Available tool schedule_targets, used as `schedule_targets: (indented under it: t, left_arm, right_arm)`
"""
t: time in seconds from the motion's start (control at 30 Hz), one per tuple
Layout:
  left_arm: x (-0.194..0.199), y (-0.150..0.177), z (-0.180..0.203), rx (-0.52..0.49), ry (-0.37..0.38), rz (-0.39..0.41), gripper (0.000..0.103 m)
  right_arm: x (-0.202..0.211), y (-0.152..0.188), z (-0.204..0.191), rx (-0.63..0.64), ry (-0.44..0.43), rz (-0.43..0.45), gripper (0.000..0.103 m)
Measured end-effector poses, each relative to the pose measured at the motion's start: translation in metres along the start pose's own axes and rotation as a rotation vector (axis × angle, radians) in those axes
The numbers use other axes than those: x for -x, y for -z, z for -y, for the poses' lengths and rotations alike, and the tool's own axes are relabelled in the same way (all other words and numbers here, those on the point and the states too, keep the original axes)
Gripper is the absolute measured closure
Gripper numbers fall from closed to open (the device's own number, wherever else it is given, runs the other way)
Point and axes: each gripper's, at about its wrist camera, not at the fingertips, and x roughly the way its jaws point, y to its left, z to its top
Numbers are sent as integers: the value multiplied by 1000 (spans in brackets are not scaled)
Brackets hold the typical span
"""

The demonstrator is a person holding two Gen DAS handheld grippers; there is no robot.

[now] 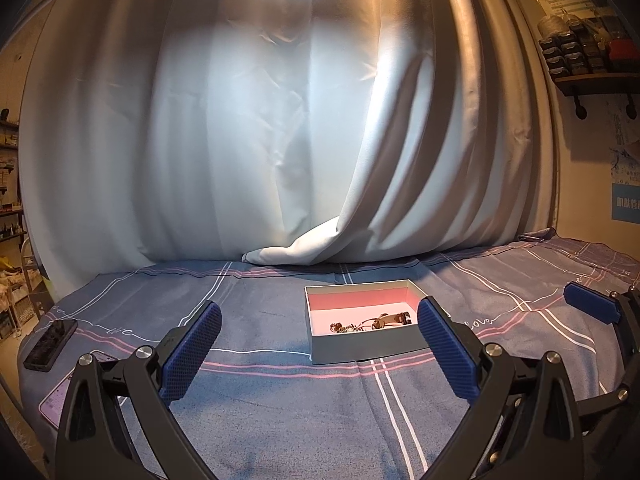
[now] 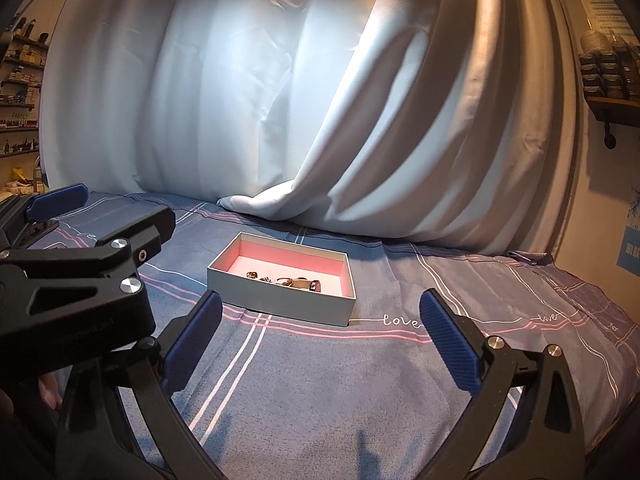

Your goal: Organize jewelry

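Note:
An open grey box (image 1: 360,350) with a pink inside sits on the blue plaid cloth; it also shows in the right wrist view (image 2: 276,300). Several small jewelry pieces (image 1: 370,322) lie on its floor, including a dark band (image 2: 304,282). My left gripper (image 1: 320,350) is open and empty, just in front of the box. My right gripper (image 2: 320,340) is open and empty, a little short of the box and to its right. Its blue fingertip (image 1: 592,306) shows at the right of the left wrist view. The left gripper's body (image 2: 80,280) shows at the left of the right wrist view.
A dark phone (image 1: 50,344) and a pink-edged card or case (image 1: 60,396) lie at the cloth's left edge. A pale curtain (image 1: 280,140) hangs behind, its hem (image 2: 264,200) resting on the cloth. Shelves (image 1: 592,64) stand on the right wall.

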Motion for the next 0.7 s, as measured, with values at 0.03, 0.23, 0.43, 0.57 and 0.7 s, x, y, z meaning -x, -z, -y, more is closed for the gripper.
schedule_targets:
  t: [0.03,0.23,0.43,0.57,0.7]
  left_arm:
    - [2,-1,1,-5,3,8,6]
    - [6,-9,0,-3,3,18,6]
    - [10,-12,-2,-3,3,13,6]
    - [12,-15,-3,-1,-3,10,6]
    - [19,-26,-3,3,11,39,6]
  right_arm:
    - [0,-1,-1,5,-4,2,6]
    - [6,-4,-7,34,-8,30,6]
    - [7,-5,-7,28,-10,26,6]
    - [8,-9,-4,6,-12,17,6]
    - [12,-21,5,-40,-12,21,6]
